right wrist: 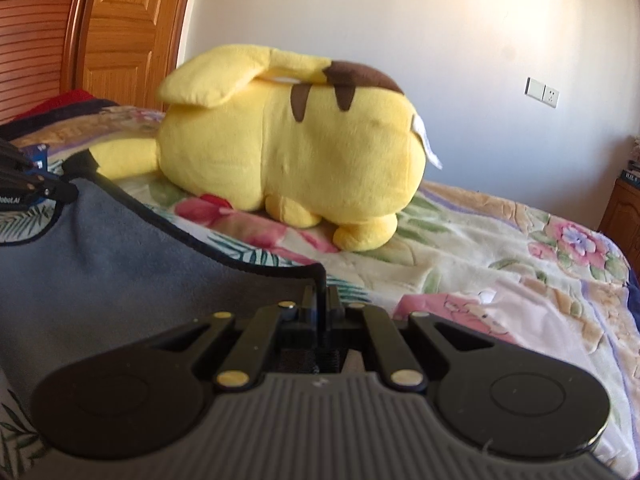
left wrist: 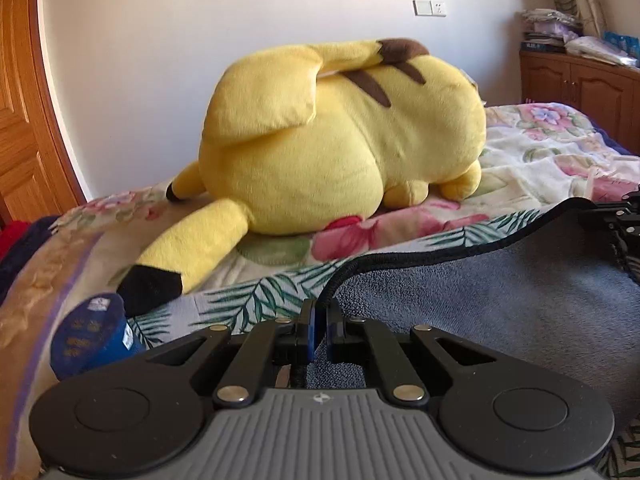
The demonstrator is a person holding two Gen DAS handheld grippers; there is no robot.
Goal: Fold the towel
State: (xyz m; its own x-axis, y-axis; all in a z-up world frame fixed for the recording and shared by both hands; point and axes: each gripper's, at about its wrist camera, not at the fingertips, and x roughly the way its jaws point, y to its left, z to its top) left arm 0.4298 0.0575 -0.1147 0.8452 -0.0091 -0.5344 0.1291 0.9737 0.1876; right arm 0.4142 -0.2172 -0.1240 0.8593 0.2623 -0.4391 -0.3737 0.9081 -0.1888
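Note:
The towel [left wrist: 500, 292] is grey-blue with a black hem on one face and a palm-leaf print on the other. It hangs lifted between both grippers above the bed. My left gripper [left wrist: 320, 312] is shut on one hemmed corner. My right gripper [right wrist: 320, 300] is shut on the other corner; the towel [right wrist: 120, 256] stretches away to its left. The right gripper shows at the right edge of the left wrist view [left wrist: 624, 224]. The left gripper shows at the left edge of the right wrist view [right wrist: 36, 188].
A large yellow plush toy [left wrist: 340, 140] lies on the floral bedspread [left wrist: 540, 152] just beyond the towel; it also shows in the right wrist view [right wrist: 292, 152]. A blue cylinder [left wrist: 92, 336] sits left. A wooden door [right wrist: 128, 28] and a cluttered cabinet [left wrist: 580, 80] flank the bed.

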